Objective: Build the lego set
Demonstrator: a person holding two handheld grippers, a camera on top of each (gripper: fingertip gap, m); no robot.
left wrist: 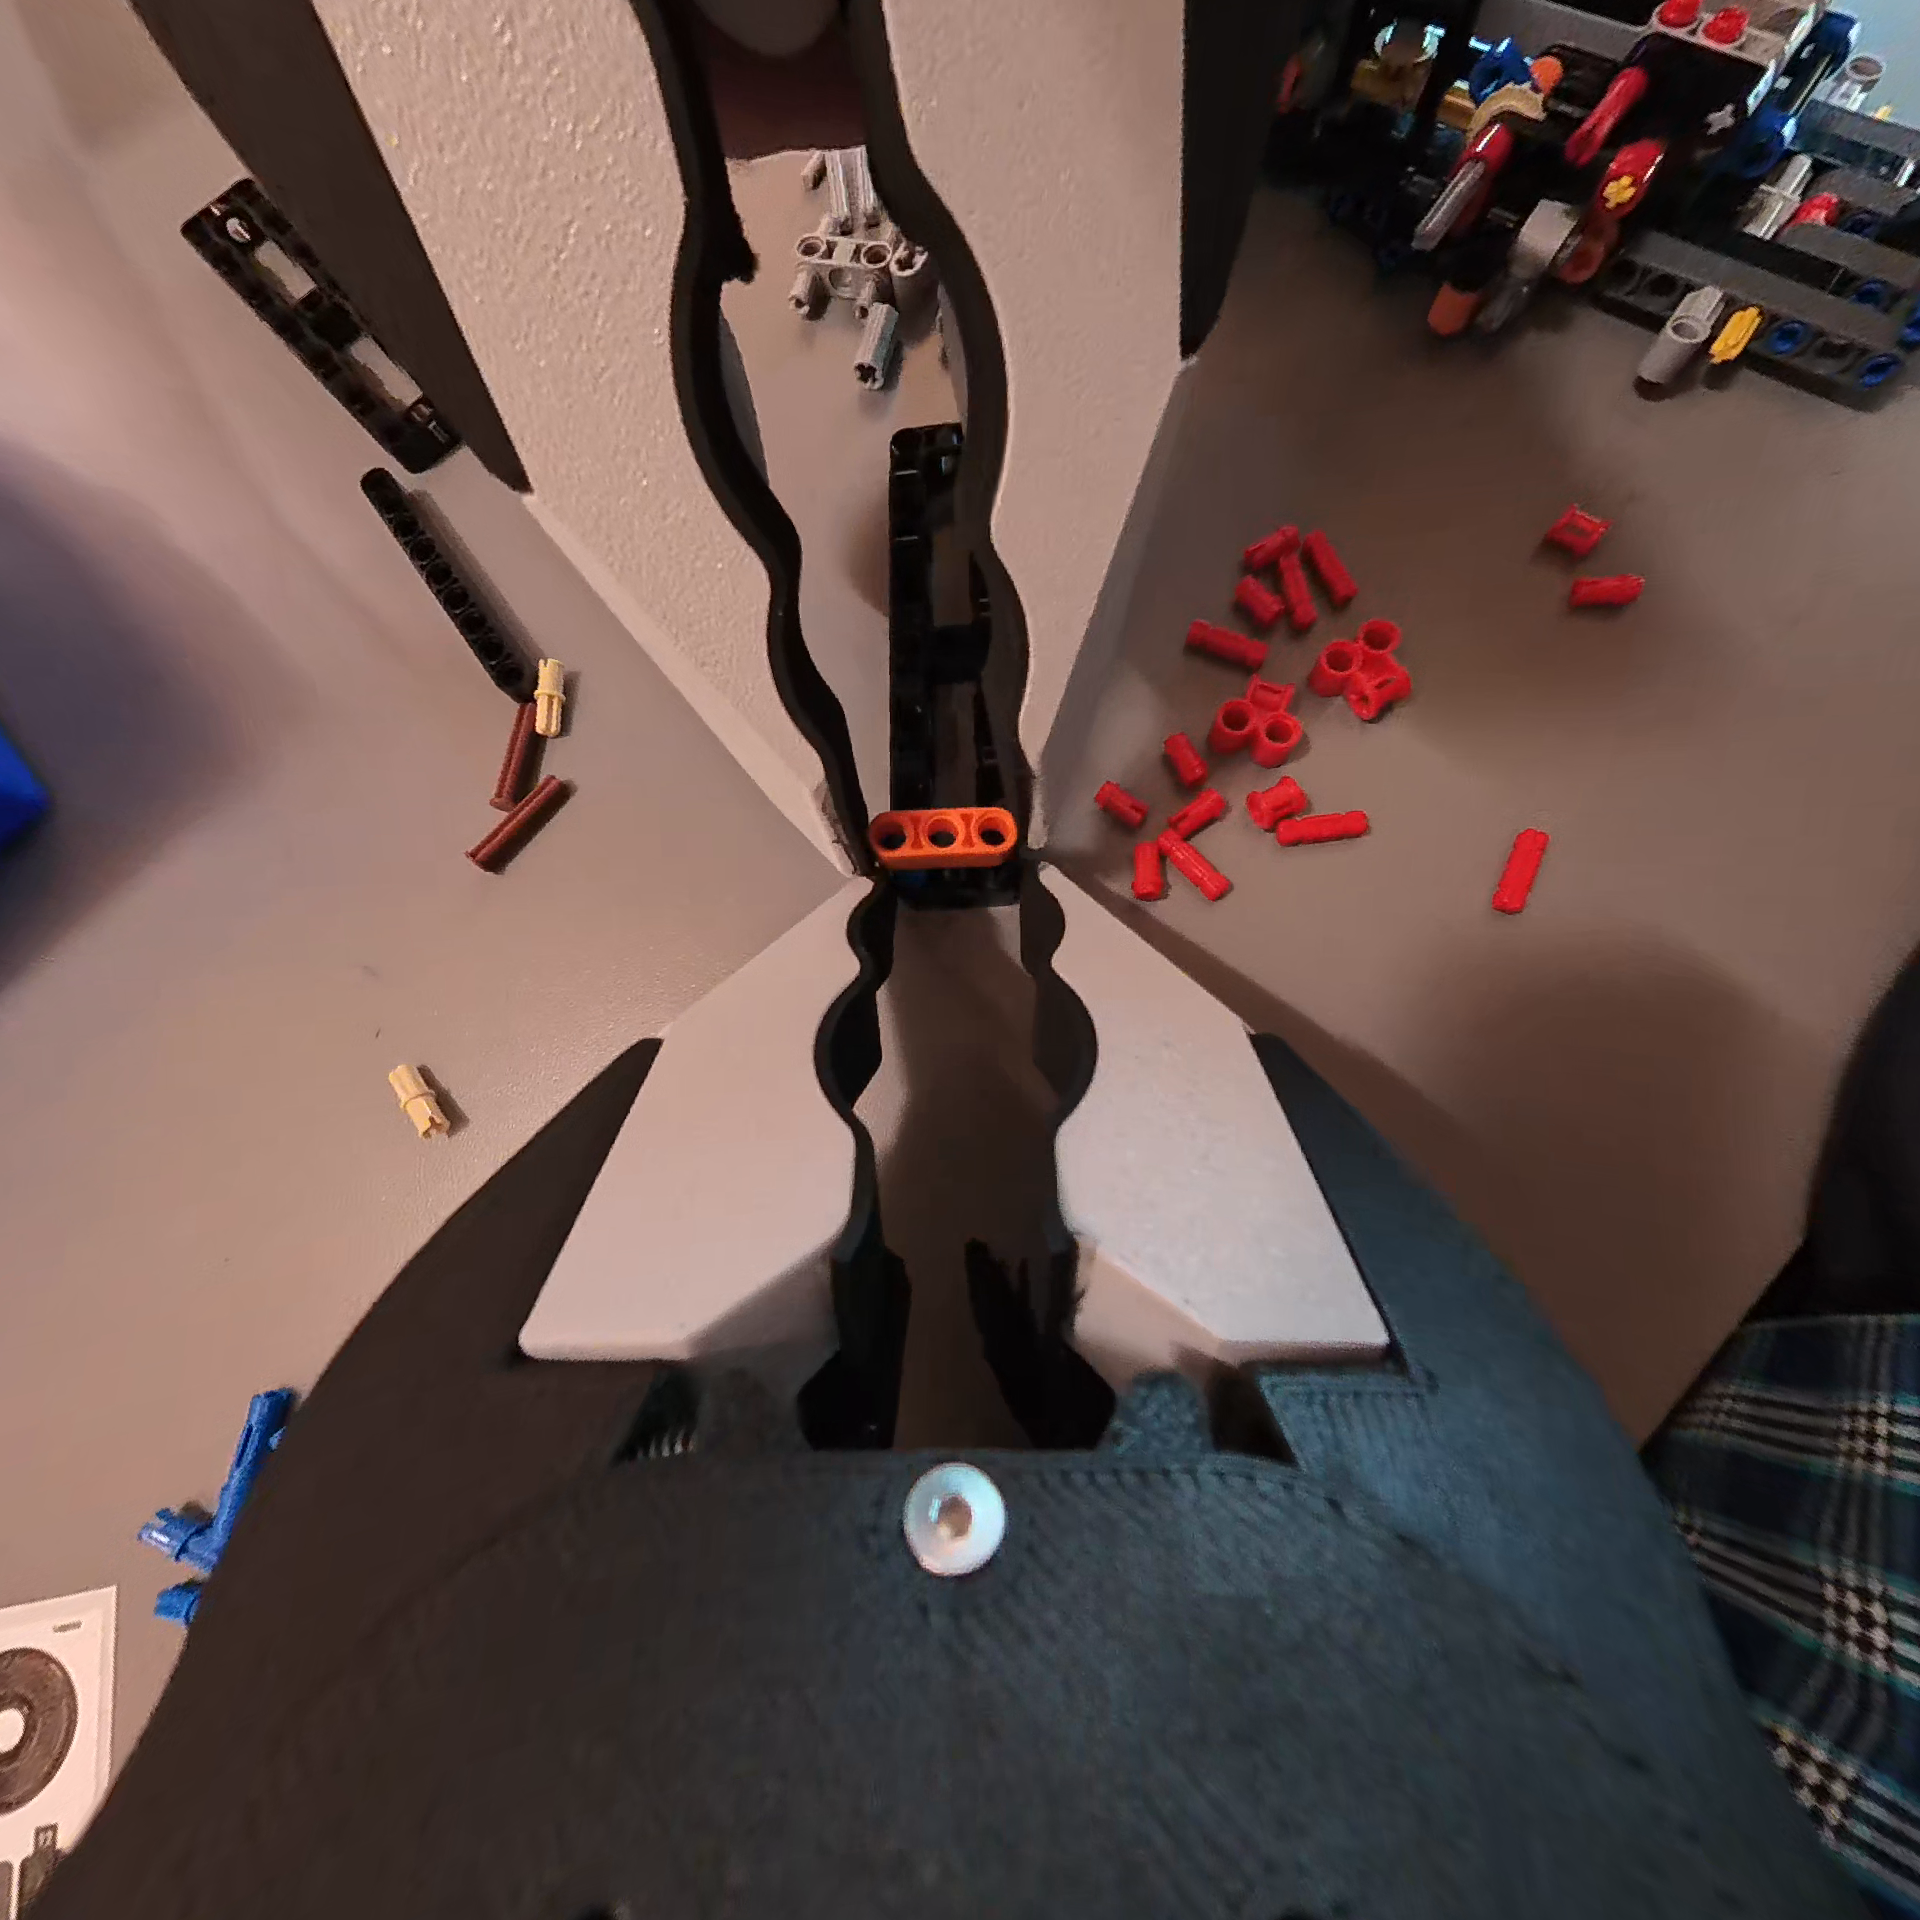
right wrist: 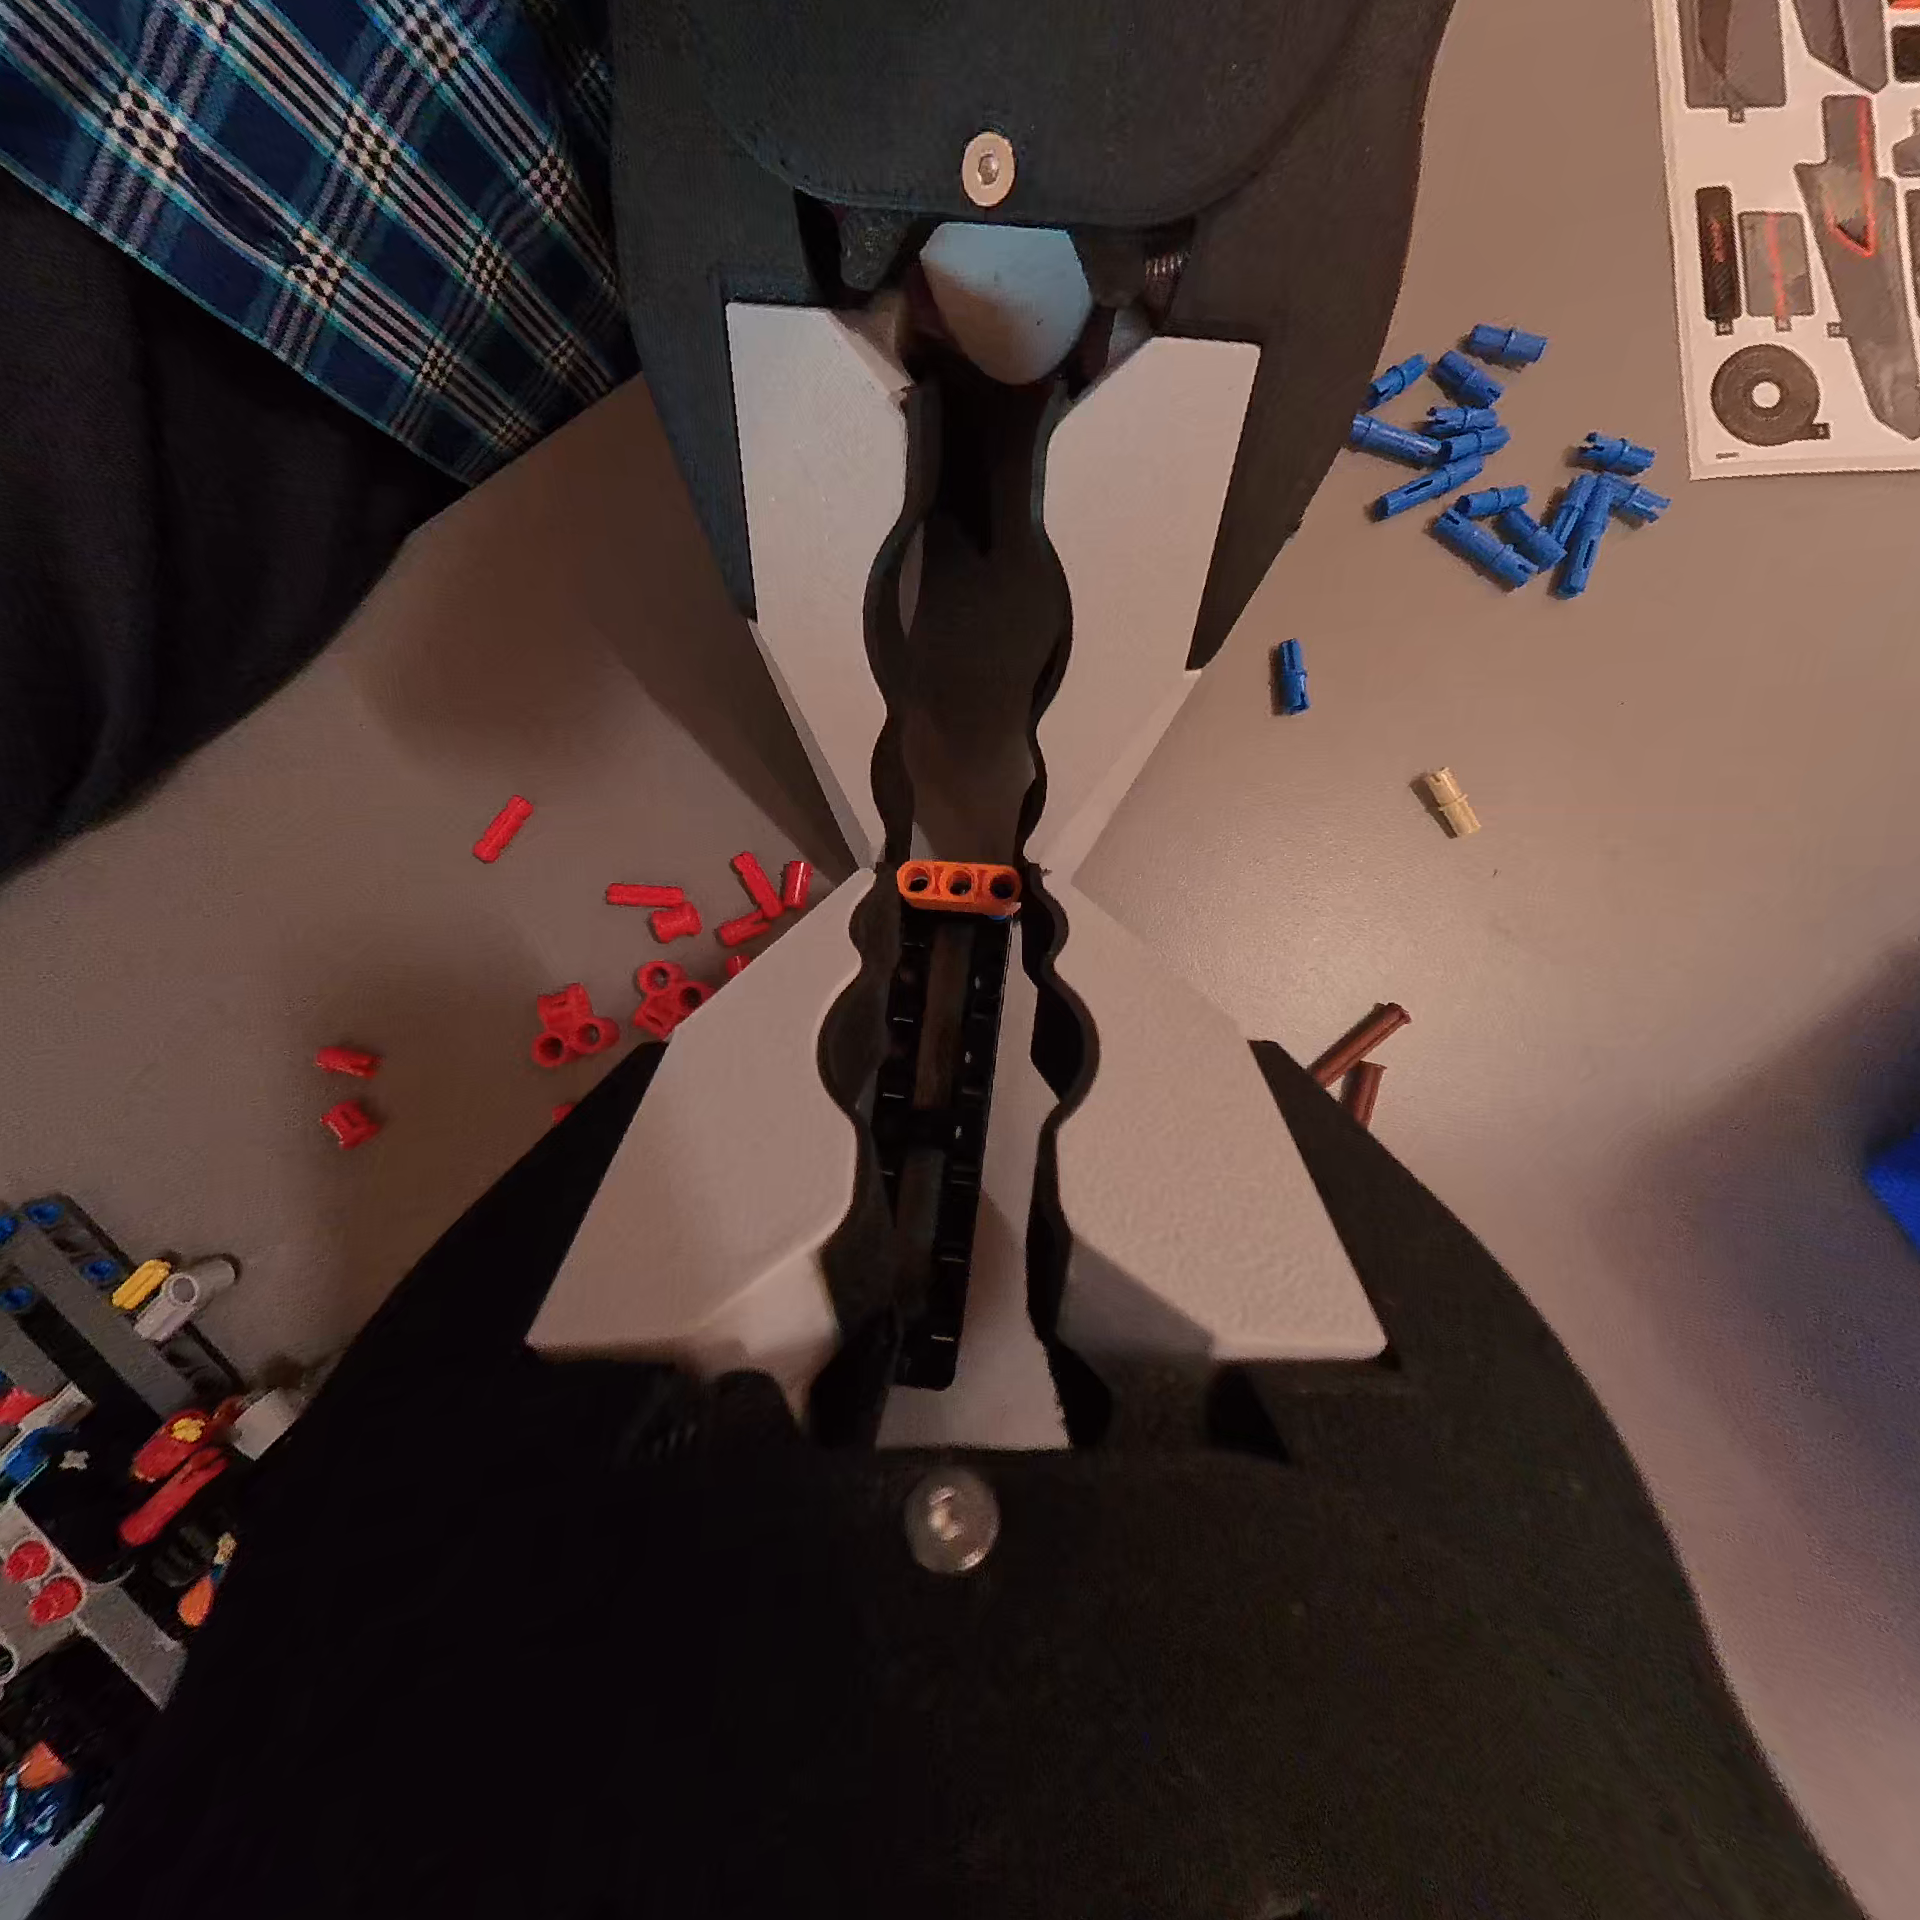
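Note:
My two grippers meet tip to tip above the table. My right gripper (right wrist: 951, 909) is shut on a long black frame (right wrist: 940, 1143) that lies lengthwise between its fingers. The frame also shows in the left wrist view (left wrist: 930, 623). A small orange three-hole beam (left wrist: 943, 836) sits across the near end of that frame, and it also shows in the right wrist view (right wrist: 958, 883). My left gripper (left wrist: 943, 888) is closed on the orange beam, with its fingertips at the beam's two ends. A blue piece just shows under the beam.
Red pins and connectors (left wrist: 1268, 707) lie scattered on the grey table. The part-built model (left wrist: 1621, 187) stands at one edge. Black beams (left wrist: 447, 582), brown axles (left wrist: 520, 800), tan pins (left wrist: 419, 1099), grey connectors (left wrist: 852, 270), blue pins (right wrist: 1496, 478) and a sticker sheet (right wrist: 1797, 208) lie around. A plaid sleeve (right wrist: 312, 208) is nearby. Left and right tips are no more than a few centimetres apart. Left tips and right tips are each some 15 centimetres from the part-built model (left wrist: 1621, 187). It is also in sight in the right wrist view (right wrist: 190, 1432).

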